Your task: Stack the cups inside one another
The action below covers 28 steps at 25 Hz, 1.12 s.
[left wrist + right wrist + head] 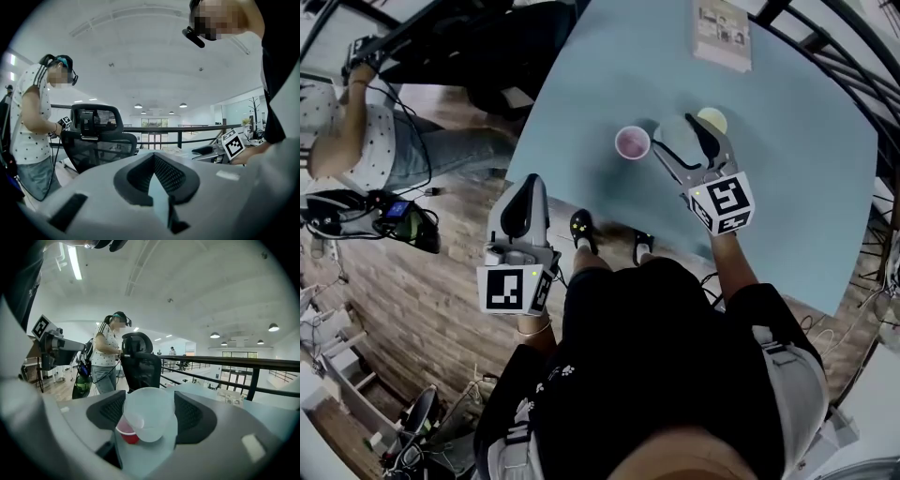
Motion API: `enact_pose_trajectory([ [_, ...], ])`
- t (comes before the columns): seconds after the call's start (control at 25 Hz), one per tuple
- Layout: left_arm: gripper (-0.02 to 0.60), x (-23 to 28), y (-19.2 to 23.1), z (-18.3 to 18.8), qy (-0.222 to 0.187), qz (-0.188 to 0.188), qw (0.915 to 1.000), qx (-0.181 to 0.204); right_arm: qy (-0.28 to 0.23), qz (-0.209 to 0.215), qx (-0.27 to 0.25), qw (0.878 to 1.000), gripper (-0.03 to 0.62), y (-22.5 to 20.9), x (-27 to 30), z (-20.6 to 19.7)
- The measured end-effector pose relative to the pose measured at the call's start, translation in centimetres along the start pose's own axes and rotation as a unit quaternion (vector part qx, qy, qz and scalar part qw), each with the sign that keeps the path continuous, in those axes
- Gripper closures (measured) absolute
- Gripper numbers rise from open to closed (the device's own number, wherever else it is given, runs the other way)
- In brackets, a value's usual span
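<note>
While right claw grips clear cup, pink cup just beside

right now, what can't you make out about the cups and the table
- yellow cup: head view, partly behind the right gripper
- red cup: right gripper view, mostly behind the clear cup held in its jaws
- booklet: head view, print too small to read
</note>
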<state>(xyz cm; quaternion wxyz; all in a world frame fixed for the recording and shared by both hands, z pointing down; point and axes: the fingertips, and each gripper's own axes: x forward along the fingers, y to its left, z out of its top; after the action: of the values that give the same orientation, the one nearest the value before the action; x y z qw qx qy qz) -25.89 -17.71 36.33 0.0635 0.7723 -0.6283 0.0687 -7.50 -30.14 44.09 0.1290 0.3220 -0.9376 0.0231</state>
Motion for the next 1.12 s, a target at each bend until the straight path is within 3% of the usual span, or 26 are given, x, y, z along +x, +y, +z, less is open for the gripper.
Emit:
enact_pose_trajectory([
  [0.52,0.589,-2.0,4.6,-0.5,0.015,0.05,0.9985,-0.014,0.024,0.049,-0.008,0.999,0.258,3.6,5.1,-0.9],
  [1.12,0.589,-2.1,5.4,-0.5,0.01,0.049,0.9987,-0.014,0.058,0.055,-0.009,0.997,0.258,4.7,7.1,-3.8],
])
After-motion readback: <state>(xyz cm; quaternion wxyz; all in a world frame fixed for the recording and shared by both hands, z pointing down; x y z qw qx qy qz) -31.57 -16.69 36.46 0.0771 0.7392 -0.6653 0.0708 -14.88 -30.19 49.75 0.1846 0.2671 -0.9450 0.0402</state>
